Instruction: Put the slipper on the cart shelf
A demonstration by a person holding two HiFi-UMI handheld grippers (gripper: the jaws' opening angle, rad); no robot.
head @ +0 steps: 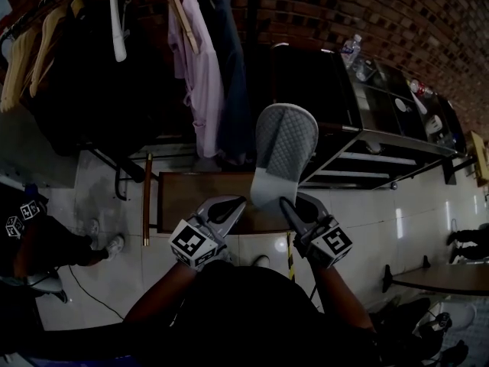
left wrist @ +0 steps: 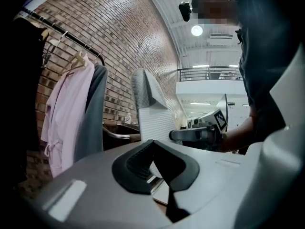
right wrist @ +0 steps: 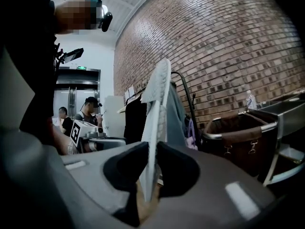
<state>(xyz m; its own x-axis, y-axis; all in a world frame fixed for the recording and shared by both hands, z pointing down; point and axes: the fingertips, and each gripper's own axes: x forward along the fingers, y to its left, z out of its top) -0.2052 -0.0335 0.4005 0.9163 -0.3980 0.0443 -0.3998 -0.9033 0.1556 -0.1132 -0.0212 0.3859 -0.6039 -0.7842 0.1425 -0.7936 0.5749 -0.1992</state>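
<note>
Right gripper (right wrist: 151,168): jaws closed on the heel edge of the slipper (head: 284,147), which stands upright in the air, left of the cart (head: 382,140) and not yet on its shelf (head: 367,159).

Left gripper (left wrist: 155,163): jaws apart, holding nothing, tips just beside the heel.

Risk: your single thin-edge pinch may let the slipper swing or slide out, and its toe could catch the cart's top rail.

Room: open toward the shelf; hanging clothes (head: 200,75) crowd the cart's left side.

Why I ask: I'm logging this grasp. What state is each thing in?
Grey quilted slipper: upright, sole pinched at its lower end.
Right hand-held gripper: shut on the slipper.
Left hand-held gripper: open, holding nothing.
Black metal cart: slipper not on its shelf.
Pink shirt: hanging up.
</note>
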